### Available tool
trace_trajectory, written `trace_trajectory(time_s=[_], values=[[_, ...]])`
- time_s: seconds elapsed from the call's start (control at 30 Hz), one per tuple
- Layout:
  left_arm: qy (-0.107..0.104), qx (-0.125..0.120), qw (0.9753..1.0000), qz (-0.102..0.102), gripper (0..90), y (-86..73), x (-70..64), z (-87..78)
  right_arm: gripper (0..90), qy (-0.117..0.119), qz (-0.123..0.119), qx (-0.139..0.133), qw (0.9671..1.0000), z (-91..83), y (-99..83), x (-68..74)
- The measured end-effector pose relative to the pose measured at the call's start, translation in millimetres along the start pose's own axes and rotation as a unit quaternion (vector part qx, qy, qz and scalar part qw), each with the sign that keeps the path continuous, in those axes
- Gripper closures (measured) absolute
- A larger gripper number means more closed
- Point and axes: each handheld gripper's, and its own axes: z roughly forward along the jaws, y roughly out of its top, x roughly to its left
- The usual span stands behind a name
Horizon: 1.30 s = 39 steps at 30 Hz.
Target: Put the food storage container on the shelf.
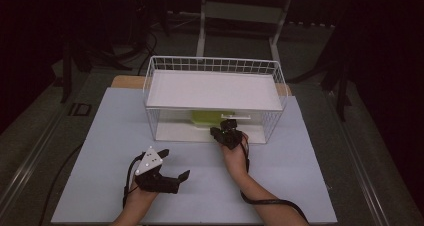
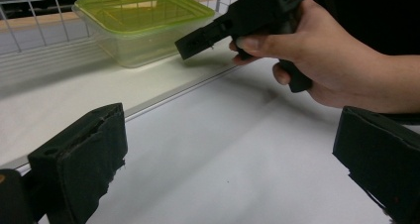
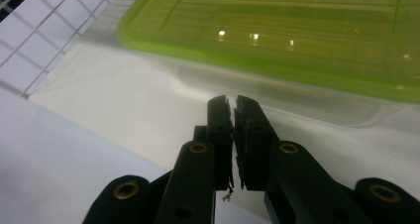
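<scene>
Resting on the lower shelf of a white wire rack, under its upper board, a clear plastic box with a translucent lime-green lid is seen; the lid is flat, with a raised rim, and lamp glints are caught on it. The right gripper is held at the shelf's front edge, just short of the box wall, its jaws pressed together on nothing (only a hairline gap is left). The left gripper is kept over the pale table, well apart from the box, jaws spread wide.
</scene>
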Motion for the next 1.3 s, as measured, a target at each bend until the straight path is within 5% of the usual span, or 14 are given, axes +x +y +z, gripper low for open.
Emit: trace_trajectory(time_s=[0.2,0.53,0.7,1.17,1.3], values=[[0.006,-0.003,1.0000,0.003,0.9,-0.1,1.8,0.7,80.3,0.003,-0.028,-0.014,0.9995,-11.9,-6.9,2.7],[-0.016,-0.016,0.9997,0.014,0.9,1.3,2.1,2.6,39.9,0.025,-0.045,-0.035,0.9981,-35.9,-15.2,7.9],[-0.015,-0.028,0.9991,0.030,1.0,2.6,1.3,4.4,18.5,0.078,-0.063,-0.046,0.9940,-43.5,-20.7,10.4],[-0.053,-0.017,0.9975,0.044,1.0,15.9,0.8,-5.8,14.3,0.115,-0.112,-0.069,0.9847,-86.9,-24.1,14.2],[-0.056,-0.016,0.9978,0.032,1.0,9.6,-1.1,-11.0,14.9,0.114,-0.126,-0.075,0.9826,-104.4,-30.2,13.5]])
